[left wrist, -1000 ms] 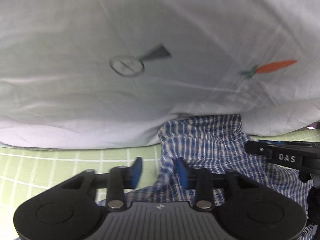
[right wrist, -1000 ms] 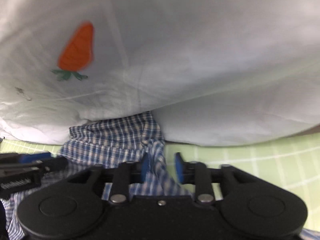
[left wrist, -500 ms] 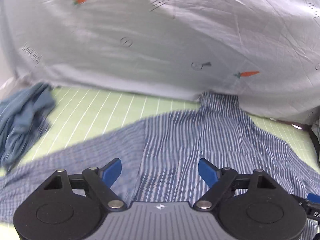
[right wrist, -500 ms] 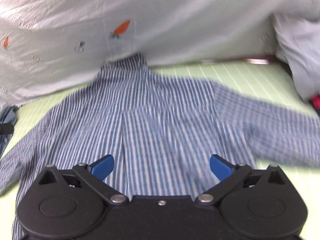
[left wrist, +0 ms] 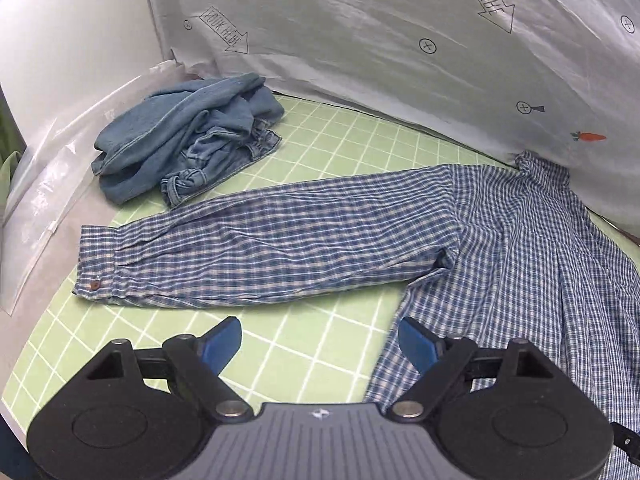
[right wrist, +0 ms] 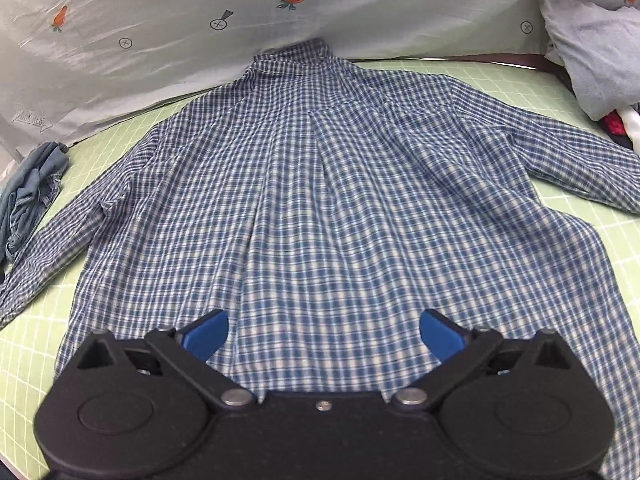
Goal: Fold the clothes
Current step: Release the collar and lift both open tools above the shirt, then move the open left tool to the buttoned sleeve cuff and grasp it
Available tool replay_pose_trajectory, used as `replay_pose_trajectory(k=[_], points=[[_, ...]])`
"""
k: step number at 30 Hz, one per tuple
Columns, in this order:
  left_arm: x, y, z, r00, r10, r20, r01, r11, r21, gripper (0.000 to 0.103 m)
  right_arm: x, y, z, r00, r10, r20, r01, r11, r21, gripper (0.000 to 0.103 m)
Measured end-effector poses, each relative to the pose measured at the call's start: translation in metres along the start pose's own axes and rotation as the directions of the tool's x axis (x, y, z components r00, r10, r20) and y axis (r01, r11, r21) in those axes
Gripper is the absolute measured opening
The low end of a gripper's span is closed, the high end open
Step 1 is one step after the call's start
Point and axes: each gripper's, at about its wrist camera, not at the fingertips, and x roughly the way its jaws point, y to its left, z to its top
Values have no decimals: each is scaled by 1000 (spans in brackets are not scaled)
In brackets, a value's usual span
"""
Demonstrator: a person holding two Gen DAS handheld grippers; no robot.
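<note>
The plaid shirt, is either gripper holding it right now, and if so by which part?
Nothing is held. The left gripper and right gripper both have their jaws wide apart, empty, above the plaid shirt, which lies spread flat on the green mat.

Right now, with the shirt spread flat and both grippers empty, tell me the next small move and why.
Probably bring the left gripper down on the cuff of the outstretched sleeve and pinch it. The shirt lies flat, back up, on the green mat, both sleeves spread wide; the right gripper is open too. Sleeves likely fold in first.
</note>
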Motion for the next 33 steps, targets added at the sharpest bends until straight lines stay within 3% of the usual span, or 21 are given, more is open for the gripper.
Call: replay_pose_trajectory(k=[10,12,23,33], points=[[44,86,25,990,119,-77,-122,992,-28,86,18,64,-1,999,-45,-27,45,999,-1,103],[59,103,32,988,115,-99,-120,992,-49,86,23,72,0,997,-69,-36,69,998,13,103],[120,177,56,968,171,-182,-193,975,-112,86,35,82,-1,972,-208,-111,222,967,124,103],[134,198,57,967,170,-188,-199,969,-148,95,39,90,-3,960,-229,-162,254,954,160,103]])
